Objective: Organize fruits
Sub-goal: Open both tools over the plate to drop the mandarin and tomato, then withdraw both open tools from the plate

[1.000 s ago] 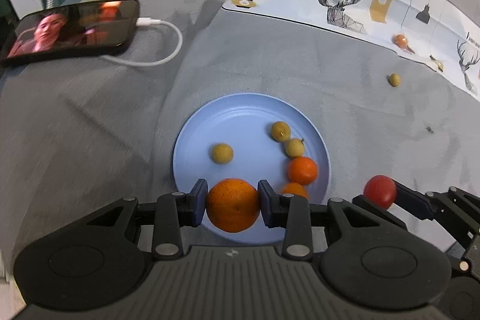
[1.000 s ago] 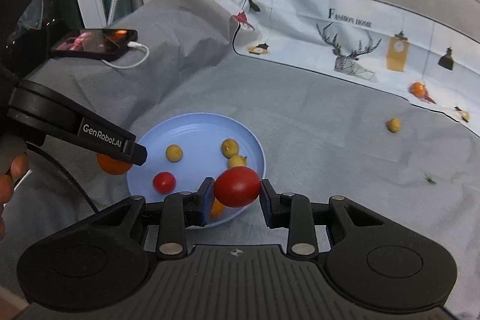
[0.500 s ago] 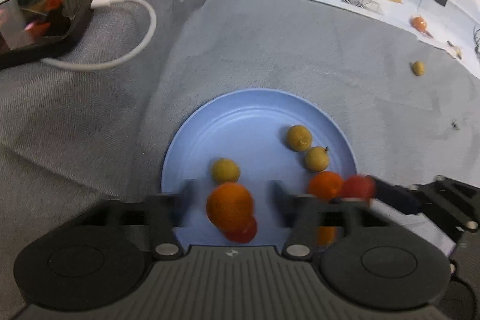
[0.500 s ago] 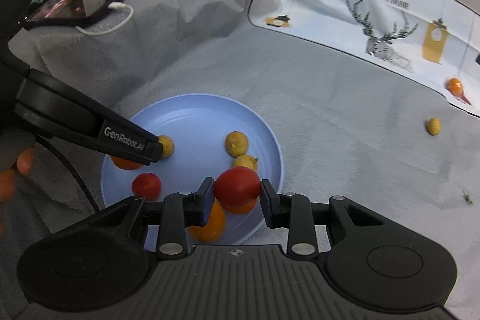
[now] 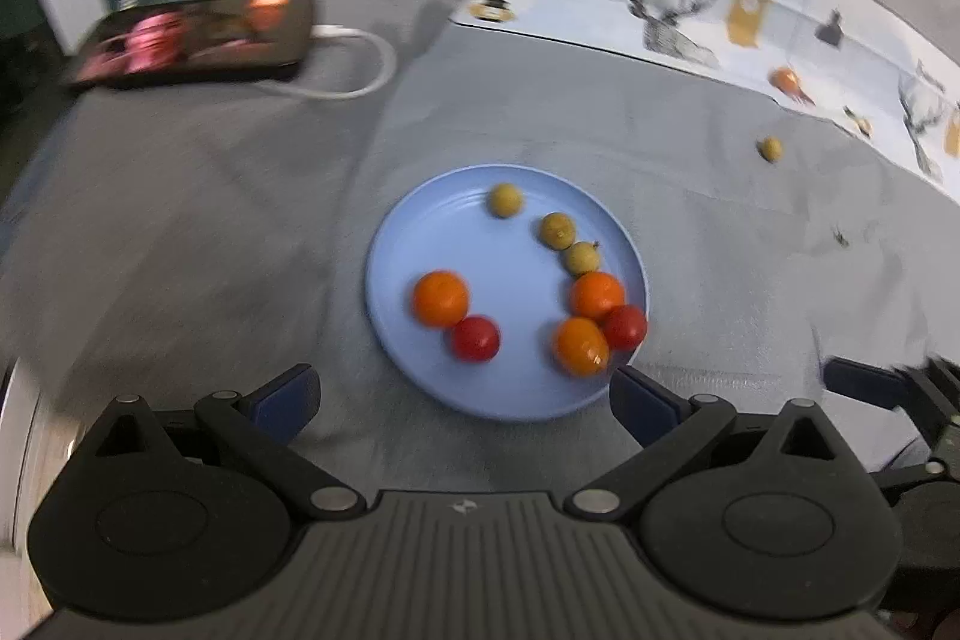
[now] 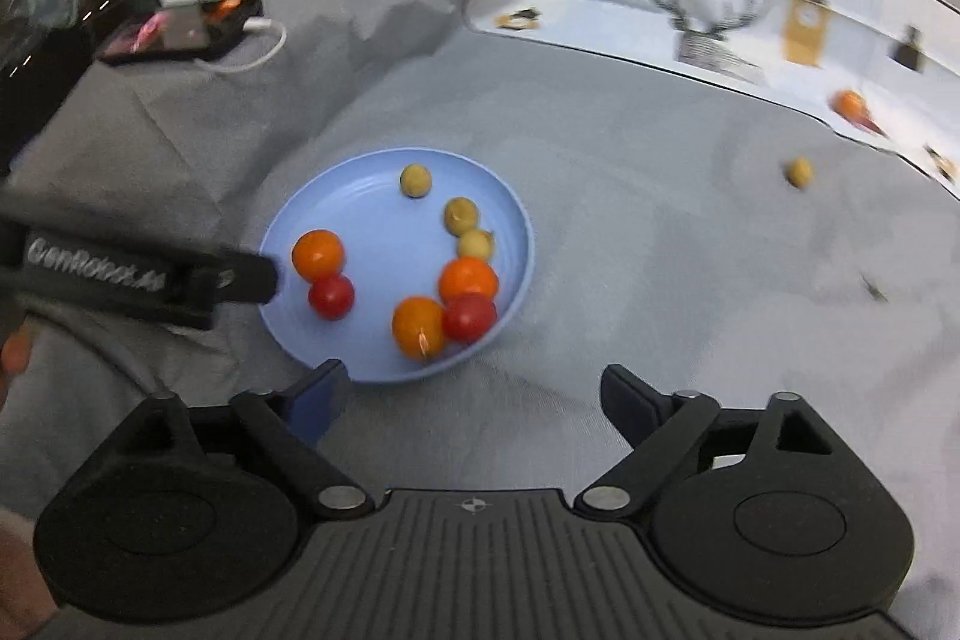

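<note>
On the blue plate [image 5: 390, 274], eight fruits are gathered: three oranges, two tomatoes, three small yellow ones. One orange [image 5: 440, 298] touches a tomato [image 5: 474, 337] on the plate's left; the others cluster along the right rim, likely rolled there. Left gripper [image 5: 462, 403] hovers just short of the plate, jaws spread wide, nothing between them. Right gripper [image 6: 474, 400] likewise, released and empty. One yellow fruit [image 5: 769, 148] lies well apart on the grey cloth [image 5: 660, 118], and an orange one [image 5: 785, 79] rests on the printed sheet [image 5: 780, 16] beyond; probably next to fetch. A phone [image 5: 192, 40] charges at far left.
</note>
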A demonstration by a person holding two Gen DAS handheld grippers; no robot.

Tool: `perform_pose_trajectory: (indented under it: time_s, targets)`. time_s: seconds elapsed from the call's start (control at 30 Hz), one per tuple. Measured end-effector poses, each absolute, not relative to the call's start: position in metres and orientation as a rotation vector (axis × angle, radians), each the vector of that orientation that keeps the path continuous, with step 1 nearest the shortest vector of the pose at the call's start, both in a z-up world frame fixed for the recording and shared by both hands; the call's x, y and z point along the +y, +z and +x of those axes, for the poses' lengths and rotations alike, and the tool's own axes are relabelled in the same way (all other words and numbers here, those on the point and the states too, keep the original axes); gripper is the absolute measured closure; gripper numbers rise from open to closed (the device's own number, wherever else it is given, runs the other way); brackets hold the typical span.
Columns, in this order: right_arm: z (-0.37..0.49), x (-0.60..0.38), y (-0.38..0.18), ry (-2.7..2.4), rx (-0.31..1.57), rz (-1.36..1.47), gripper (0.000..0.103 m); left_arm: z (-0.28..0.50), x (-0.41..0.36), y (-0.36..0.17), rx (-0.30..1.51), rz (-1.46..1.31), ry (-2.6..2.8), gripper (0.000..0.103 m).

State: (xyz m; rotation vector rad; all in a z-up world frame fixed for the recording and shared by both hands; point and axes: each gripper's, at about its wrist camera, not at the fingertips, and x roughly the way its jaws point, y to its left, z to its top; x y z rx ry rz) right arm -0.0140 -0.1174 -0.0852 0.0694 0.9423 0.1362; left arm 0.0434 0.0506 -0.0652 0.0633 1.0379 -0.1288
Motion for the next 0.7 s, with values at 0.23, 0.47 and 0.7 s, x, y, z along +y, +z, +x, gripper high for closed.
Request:
perform_pose_trajectory:
  time_s: [0.23,0.47,0.7]
  targets:
    - [-0.062,-0.123,-0.047,0.094,0.838,0.112,0.003,-0.004,0.064,-0.04,0.993,0.072,-0.04,0.0]
    - [-0.105,-0.129,-0.027,0.096,0.791,0.148,0.001,-0.046,0.057,-0.019,0.938,0.106,-0.065,0.0]
    - [-0.135,-0.126,-0.01,0.109,0.729,0.129,0.001,-0.073,0.049,-0.005,0.895,0.119,-0.08,0.0]
